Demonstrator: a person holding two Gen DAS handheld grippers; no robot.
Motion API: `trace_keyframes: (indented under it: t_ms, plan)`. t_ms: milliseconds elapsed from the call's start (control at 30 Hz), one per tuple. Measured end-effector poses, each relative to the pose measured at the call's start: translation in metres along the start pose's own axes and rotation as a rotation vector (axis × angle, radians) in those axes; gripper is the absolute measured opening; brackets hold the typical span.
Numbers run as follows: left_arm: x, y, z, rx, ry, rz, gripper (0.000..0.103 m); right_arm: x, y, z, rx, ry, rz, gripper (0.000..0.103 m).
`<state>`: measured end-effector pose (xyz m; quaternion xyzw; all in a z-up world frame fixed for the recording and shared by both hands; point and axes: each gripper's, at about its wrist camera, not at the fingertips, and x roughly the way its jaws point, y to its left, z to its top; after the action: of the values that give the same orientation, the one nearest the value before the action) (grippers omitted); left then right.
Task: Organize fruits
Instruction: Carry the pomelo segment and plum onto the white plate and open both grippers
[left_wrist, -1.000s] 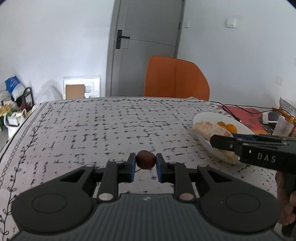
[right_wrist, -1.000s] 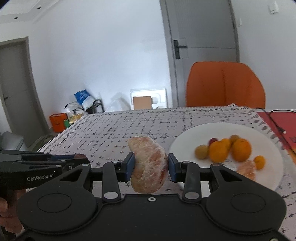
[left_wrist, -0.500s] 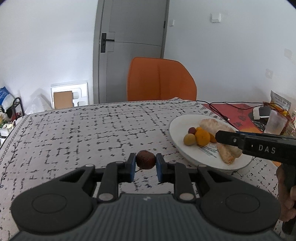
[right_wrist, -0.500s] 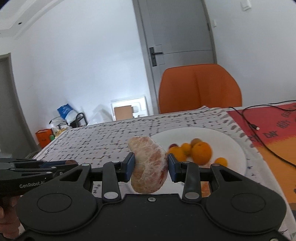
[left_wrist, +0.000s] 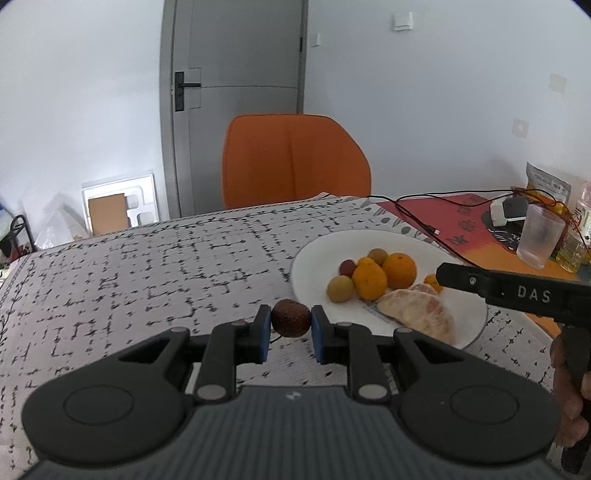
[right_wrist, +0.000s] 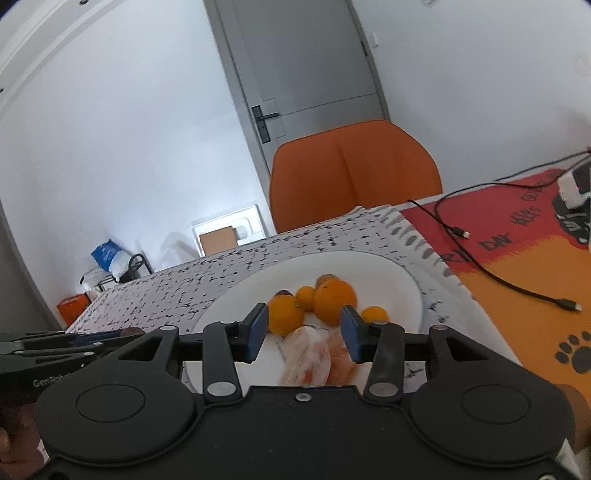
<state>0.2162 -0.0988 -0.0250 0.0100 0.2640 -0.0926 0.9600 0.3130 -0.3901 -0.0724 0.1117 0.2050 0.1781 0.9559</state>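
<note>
My left gripper (left_wrist: 291, 325) is shut on a small dark brown fruit (left_wrist: 291, 318), held above the patterned tablecloth just left of the white plate (left_wrist: 469, 325). On that plate lie oranges (left_wrist: 399, 270), small yellow and red fruits and a peeled citrus piece (left_wrist: 417, 313). My right gripper (right_wrist: 303, 334) hangs over the plate's (right_wrist: 402, 284) near part with its jaws opening. The peeled citrus piece (right_wrist: 308, 356) lies on the plate below and between the pads, free of them. The right gripper also shows at the right edge of the left wrist view as a black bar.
An orange chair (left_wrist: 295, 158) stands behind the table, a grey door (left_wrist: 236, 103) beyond it. Right of the plate lie a red-orange mat (right_wrist: 517, 251) with a black cable (right_wrist: 491, 275), a glass (left_wrist: 539, 240) and packets. Boxes and bags sit on the floor at left.
Both grippers moved right toward the plate. The right gripper carried the peeled citrus over the plate, opened its jaws and let it drop onto the plate. The left still holds the brown fruit.
</note>
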Motion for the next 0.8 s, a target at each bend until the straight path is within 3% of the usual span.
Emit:
trace_keyframes:
  t_ms: [533,733,800]
  plan:
    - [0.014,-0.039,0.014,0.050,-0.006,-0.049,0.022,-0.023,-0.014,-0.004,0.003,-0.005,0.001,0.059]
    - [0.011,-0.037,0.010,0.055,0.015,-0.023,0.032,-0.025,-0.014,-0.009,0.014,0.008,-0.002,0.066]
    - [0.009,-0.033,0.009,0.044,0.021,-0.012,0.041,-0.026,-0.014,-0.010,0.020,0.014,0.004,0.066]
